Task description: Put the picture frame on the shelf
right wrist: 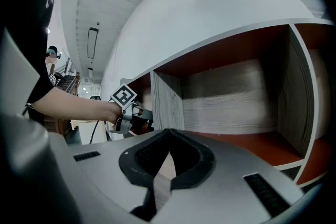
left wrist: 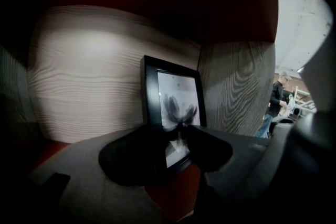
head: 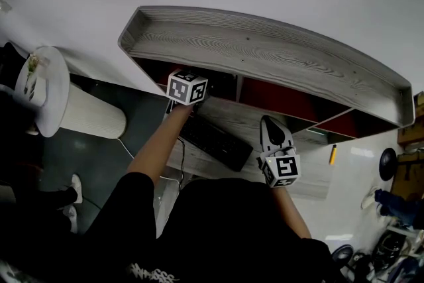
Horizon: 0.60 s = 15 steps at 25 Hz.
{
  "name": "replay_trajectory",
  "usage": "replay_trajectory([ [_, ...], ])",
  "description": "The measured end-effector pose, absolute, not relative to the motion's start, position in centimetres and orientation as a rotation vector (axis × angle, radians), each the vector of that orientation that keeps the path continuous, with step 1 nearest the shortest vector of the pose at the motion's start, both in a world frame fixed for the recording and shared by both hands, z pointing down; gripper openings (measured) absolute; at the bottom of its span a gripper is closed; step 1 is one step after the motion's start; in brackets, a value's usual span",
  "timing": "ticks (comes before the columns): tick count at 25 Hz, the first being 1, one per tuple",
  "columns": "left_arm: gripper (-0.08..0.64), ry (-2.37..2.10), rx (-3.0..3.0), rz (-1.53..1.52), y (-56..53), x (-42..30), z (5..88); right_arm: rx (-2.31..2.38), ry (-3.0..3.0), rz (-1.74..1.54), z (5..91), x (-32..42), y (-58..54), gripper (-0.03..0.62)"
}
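Note:
A black picture frame with a grey flower print stands upright on the red floor of a shelf compartment, close to its wood-grain side wall. My left gripper reaches into that compartment. Its jaws stand apart on either side of the frame's lower part, with a gap showing and no pad pressing on it. In the head view the left gripper goes in under the shelf top, and the frame is hidden there. My right gripper hangs in front of the neighbouring compartment with its tips together and nothing held; the head view shows the right gripper above the desk.
A black keyboard lies on the pale desk below the shelf, with a yellow marker to its right. A round white table stands at the left. A grey divider separates the compartments. A person stands far off.

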<state>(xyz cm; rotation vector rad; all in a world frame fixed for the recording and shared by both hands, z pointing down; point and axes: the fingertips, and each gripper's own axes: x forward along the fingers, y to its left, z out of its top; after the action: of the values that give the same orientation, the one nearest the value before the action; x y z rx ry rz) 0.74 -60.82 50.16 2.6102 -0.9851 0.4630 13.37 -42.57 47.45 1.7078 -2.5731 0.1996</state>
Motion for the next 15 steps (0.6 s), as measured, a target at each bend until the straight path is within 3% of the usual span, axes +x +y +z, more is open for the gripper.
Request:
replay_trajectory([
  [15,0.331,-1.04,2.632,0.409,-61.5,0.2,50.2,1.724,-2.56,0.192,47.4,13.7,-42.3,0.014],
])
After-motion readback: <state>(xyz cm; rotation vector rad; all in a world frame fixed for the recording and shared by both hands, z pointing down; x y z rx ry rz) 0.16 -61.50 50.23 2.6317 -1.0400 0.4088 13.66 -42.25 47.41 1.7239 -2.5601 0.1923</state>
